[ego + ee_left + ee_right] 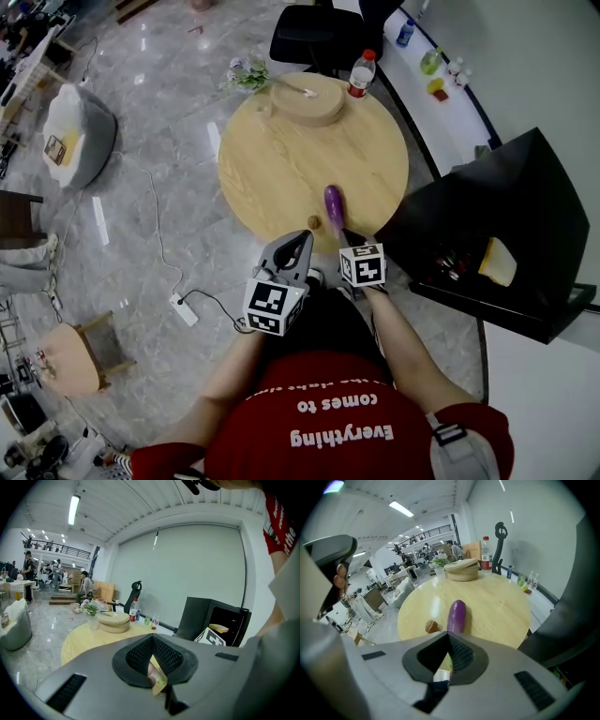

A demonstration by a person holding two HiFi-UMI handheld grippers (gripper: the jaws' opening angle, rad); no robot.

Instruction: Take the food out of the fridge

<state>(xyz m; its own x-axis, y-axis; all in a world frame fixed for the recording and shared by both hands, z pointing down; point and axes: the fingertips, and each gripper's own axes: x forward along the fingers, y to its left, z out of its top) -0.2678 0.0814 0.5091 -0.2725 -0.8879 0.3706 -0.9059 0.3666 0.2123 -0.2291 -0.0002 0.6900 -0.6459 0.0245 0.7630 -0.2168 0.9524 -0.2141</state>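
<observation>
Glossy purple eggplant [333, 200] lies on the round pale-wood tabletop [281, 159], just beyond the right gripper [449, 653], whose jaws are closed on nothing; the left gripper [152, 656] is likewise closed and empty. A yellow wedge of food [498, 262] sits inside the open black fridge [525, 187] at the right, so the next reach should probably open the jaws early and enter squarely. Polished grey marble floor [169, 187] surrounds the tabletop
</observation>
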